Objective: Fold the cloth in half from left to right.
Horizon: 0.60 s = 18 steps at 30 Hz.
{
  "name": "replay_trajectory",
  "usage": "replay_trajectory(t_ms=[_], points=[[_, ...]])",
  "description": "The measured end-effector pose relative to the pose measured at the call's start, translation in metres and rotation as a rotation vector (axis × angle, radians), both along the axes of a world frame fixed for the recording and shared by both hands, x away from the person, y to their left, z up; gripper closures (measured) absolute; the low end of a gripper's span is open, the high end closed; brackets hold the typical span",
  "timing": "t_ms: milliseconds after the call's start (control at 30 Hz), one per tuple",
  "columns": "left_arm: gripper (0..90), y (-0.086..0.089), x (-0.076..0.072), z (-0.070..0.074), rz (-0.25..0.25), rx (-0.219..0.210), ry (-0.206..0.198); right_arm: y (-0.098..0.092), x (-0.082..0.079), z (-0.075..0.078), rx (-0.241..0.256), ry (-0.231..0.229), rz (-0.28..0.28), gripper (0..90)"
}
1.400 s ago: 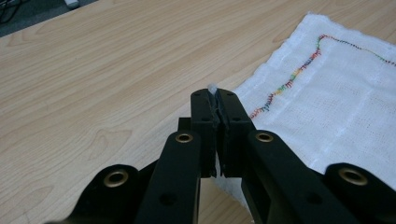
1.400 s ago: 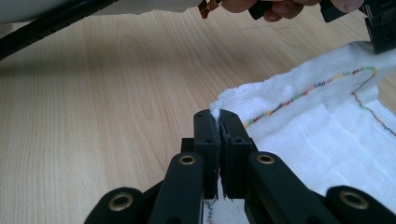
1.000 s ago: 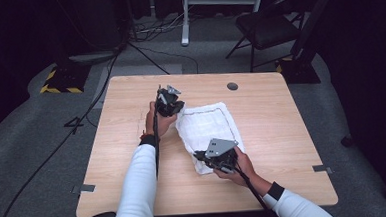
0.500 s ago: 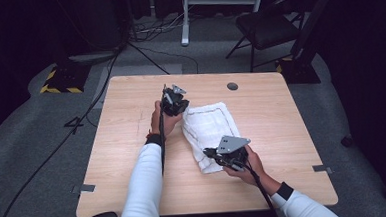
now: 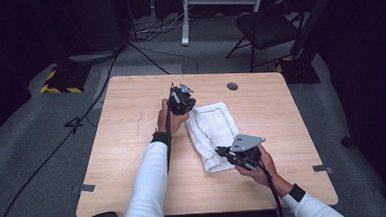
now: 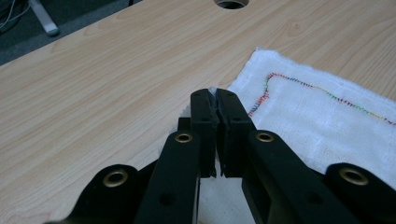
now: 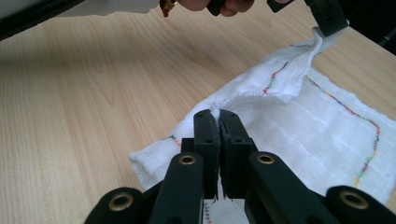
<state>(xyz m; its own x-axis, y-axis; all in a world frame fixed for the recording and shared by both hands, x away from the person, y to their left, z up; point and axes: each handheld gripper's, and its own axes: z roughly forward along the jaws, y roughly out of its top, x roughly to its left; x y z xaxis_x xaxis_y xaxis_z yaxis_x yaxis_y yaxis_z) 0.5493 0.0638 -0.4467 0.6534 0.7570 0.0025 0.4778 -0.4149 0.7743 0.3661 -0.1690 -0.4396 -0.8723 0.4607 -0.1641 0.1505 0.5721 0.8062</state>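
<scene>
The wooden bench (image 5: 133, 156) takes up the middle of the high view, pale and grained, with a round cable hole (image 5: 232, 86) near its far edge. Grey carpet surrounds it, and a dark folding chair (image 5: 267, 27) stands well beyond the far right corner.

On the bench, a little right of centre, lies a white cloth (image 5: 213, 132) with a thin line of coloured stitching running inside its border. It lies lengthwise from the far side toward the person, partly folded, with one long edge lifted off the wood.

Two white-sleeved forearms come in from the near side. The left hand (image 5: 167, 121) holds the left tool (image 5: 187, 105) at the cloth's far left corner. In the left gripper view its black jaws stand pressed together with a sliver of white fabric (image 6: 214, 95) pinched between the tips, and the rest of the cloth spreads flat to the right on the wood.

The right hand (image 5: 256, 165) holds the right tool (image 5: 222, 152) at the cloth's near end, its grey three-cornered plate on top. In the right gripper view the jaws are likewise closed on a raised fold of the cloth (image 7: 289, 102), and the pinched edge runs as a ridge up to the other tool (image 7: 329, 18) at the top right, which grips the far corner.
</scene>
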Motion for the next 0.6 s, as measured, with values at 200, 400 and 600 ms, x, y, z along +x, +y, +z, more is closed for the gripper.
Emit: replay_trajectory(t_ms=[200,400,600], points=[[86.5,-0.009,0.001,0.003,-0.013,0.007,-0.008,-0.011,0.000,0.000,-0.004,-0.001,-0.023,87.6],[86.6,-0.018,0.003,0.004,-0.015,0.020,-0.006,-0.020,-0.001,0.003,-0.006,-0.012,-0.043,87.6],[86.6,-0.029,0.006,0.006,-0.029,0.030,-0.011,-0.027,-0.003,0.006,-0.017,-0.029,-0.057,87.5]])
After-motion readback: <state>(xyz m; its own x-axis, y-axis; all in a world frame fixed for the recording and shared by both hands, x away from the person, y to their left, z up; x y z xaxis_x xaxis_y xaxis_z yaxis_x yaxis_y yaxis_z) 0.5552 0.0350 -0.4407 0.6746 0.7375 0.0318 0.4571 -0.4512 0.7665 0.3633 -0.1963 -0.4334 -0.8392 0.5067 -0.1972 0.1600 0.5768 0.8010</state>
